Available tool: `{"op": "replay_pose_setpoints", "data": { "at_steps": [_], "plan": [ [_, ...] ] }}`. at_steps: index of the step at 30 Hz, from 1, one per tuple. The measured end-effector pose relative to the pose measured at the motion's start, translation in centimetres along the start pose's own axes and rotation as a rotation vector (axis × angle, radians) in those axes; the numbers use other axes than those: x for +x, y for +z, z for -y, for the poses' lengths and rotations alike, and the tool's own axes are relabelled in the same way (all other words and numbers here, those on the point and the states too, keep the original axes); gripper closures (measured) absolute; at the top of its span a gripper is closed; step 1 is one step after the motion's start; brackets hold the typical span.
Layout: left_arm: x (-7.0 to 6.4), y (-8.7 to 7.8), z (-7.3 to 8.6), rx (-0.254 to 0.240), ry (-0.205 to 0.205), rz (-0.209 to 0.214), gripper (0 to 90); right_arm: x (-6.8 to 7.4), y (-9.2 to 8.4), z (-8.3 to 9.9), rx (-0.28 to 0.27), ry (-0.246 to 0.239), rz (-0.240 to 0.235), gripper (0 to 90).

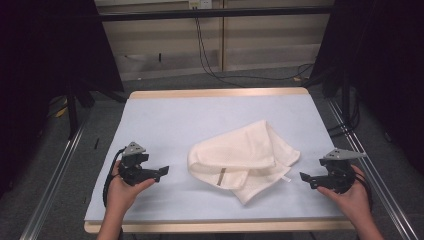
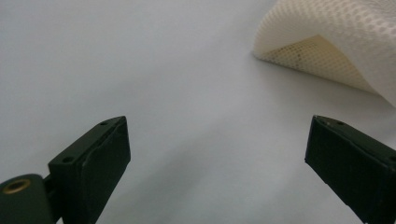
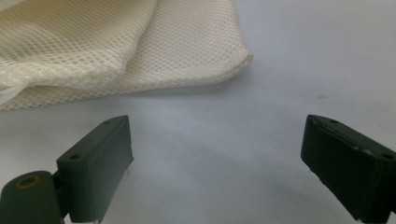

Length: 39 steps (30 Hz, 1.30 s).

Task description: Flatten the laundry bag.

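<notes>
No text, brand, number or sign can be read anywhere; the small tan tag (image 1: 223,176) sewn on the cream towel (image 1: 245,152), lying between the two claws, is too small to show any lettering

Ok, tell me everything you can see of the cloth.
The cloth is cream-white, with an open mesh weave. It lies crumpled and loosely folded on the pale blue table, near its middle; a corner is turned over at its left. A small tan tag shows near its front edge. Only the table touches it; both tongs are apart from it.
</notes>
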<state>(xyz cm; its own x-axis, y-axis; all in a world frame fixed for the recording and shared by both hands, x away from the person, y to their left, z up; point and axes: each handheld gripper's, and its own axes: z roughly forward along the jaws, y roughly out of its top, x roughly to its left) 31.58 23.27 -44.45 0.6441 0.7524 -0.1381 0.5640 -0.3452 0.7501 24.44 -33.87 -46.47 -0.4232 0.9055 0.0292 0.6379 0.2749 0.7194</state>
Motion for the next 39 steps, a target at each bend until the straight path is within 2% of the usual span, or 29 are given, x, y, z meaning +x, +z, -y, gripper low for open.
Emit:
{"op": "replay_pose_setpoints", "data": {
  "at_steps": [2, 4, 6, 10, 12, 15, 18, 20, 21, 24, 26, 28, 30, 33, 36, 37, 39],
  "plan": [
    [-0.3, 0.1, -0.3, 0.011, 0.01, 0.01, 7.1, -0.1, 0.1, -0.1, 0.003, 0.005, -0.01, 8.3],
    [-0.7, 0.3, -0.7, 0.02, 0.032, 0.038, 7.1, 0.2, 0.1, -0.3, -0.001, 0.004, -0.01, 8.2],
    [-1.1, 0.4, -1.2, 0.028, 0.054, 0.054, 7.1, 0.4, 0.2, -0.5, -0.001, -0.012, -0.016, 8.2],
    [-2.1, 0.7, -2.2, 0.026, 0.087, 0.078, 7.1, 0.7, 0.2, -0.7, 0.004, -0.014, -0.028, 8.3],
    [-2.7, 0.7, -2.8, 0.017, 0.102, 0.095, 7.2, 0.7, 0.1, -0.8, -0.011, -0.024, -0.025, 8.4],
    [-3.5, 0.7, -3.7, 0.013, 0.137, 0.115, 9.5, 0.9, 0.0, -0.9, -0.014, -0.007, -0.041, 8.4],
    [-4.3, 0.8, -4.5, 0.004, 0.162, 0.137, 11.3, 1.2, 0.0, -0.9, -0.015, -0.027, -0.049, 8.5],
    [-4.8, 1.1, -5.0, 0.007, 0.194, 0.148, 12.8, 1.5, 0.1, -0.9, -0.01, -0.044, -0.047, 8.4],
    [-5.0, 1.2, -5.1, 0.008, 0.206, 0.159, 13.7, 1.6, 0.0, -0.9, -0.003, -0.036, -0.045, 8.4],
    [-5.7, 1.8, -5.4, 0.019, 0.216, 0.194, 17.9, 1.9, 0.0, -0.8, -0.004, -0.041, -0.053, 8.4],
    [-6.0, 2.3, -5.6, 0.045, 0.244, 0.194, 20.4, 2.1, 0.0, -0.8, -0.001, -0.044, -0.054, 8.4],
    [-6.2, 2.8, -5.6, 0.071, 0.249, 0.203, 22.6, 2.4, -0.1, -0.7, 0.007, -0.049, -0.056, 8.4],
    [-6.3, 3.3, -5.7, 0.081, 0.271, 0.212, 25.2, 2.6, -0.1, -0.6, 0.008, -0.052, -0.054, 8.5],
    [-6.6, 3.6, -5.8, 0.078, 0.268, 0.216, 29.7, 2.6, -0.1, -0.6, 0.009, -0.058, -0.059, 8.7],
    [-6.6, 3.6, -5.9, 0.083, 0.288, 0.197, 36.4, 2.5, -0.2, -0.5, -0.002, -0.05, -0.073, 8.9],
    [-6.6, 3.5, -6.0, 0.089, 0.293, 0.213, 42.0, 2.4, -0.3, -0.5, -0.008, -0.05, -0.069, 9.2],
    [-6.7, 3.5, -6.1, 0.101, 0.292, 0.206, 47.1, 2.3, -0.2, -0.5, -0.01, -0.044, -0.076, 9.2]
  ]
}}
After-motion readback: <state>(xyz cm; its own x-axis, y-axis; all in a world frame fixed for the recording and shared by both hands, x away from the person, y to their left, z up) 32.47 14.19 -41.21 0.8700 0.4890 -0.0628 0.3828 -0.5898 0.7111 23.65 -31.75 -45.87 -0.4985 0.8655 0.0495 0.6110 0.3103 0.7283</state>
